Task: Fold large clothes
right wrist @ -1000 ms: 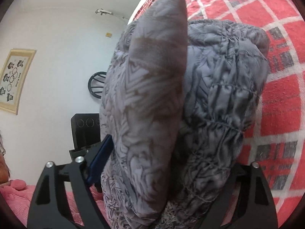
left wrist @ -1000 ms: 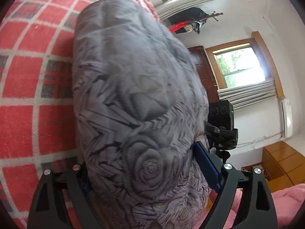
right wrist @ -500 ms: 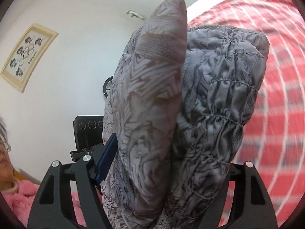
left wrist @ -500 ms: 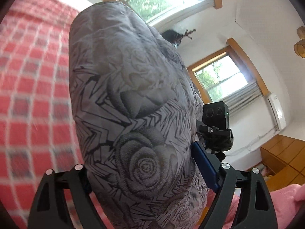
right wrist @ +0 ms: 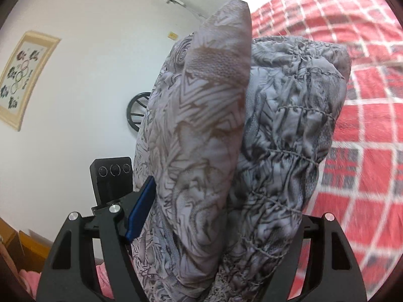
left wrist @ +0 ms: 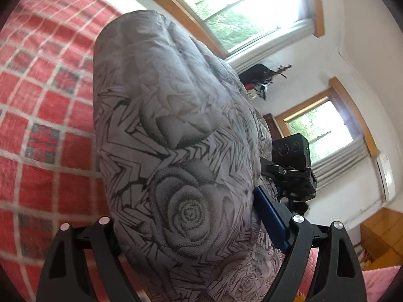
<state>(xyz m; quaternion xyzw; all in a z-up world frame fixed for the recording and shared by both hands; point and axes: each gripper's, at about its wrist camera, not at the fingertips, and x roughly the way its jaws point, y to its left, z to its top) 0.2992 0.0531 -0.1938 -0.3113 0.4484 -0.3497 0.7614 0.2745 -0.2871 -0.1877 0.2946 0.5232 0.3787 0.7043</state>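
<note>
Left wrist view showed our grey rose-print quilted coat [left wrist: 181, 151] bunched thick between the left gripper [left wrist: 199, 229] fingers, which clamped it, lifted off the red plaid bedspread [left wrist: 37, 115]. A second ago the bedspread filled more of both views; now windows [left wrist: 241, 7] and wall did, so we had raised the fold. Our right gripper [right wrist: 201, 229], jaws just closing a little, pinched the gathered hem [right wrist: 289, 151].

A thick folded garment [left wrist: 176, 163] sits between the jaws of the left gripper [left wrist: 201, 246], with the bed [left wrist: 45, 115] beyond on its left and two windows [left wrist: 239, 7] far right. In the right wrist view, the garment fills the right gripper [right wrist: 209, 239]; the bed lies right, a framed picture [right wrist: 22, 75] far left.
</note>
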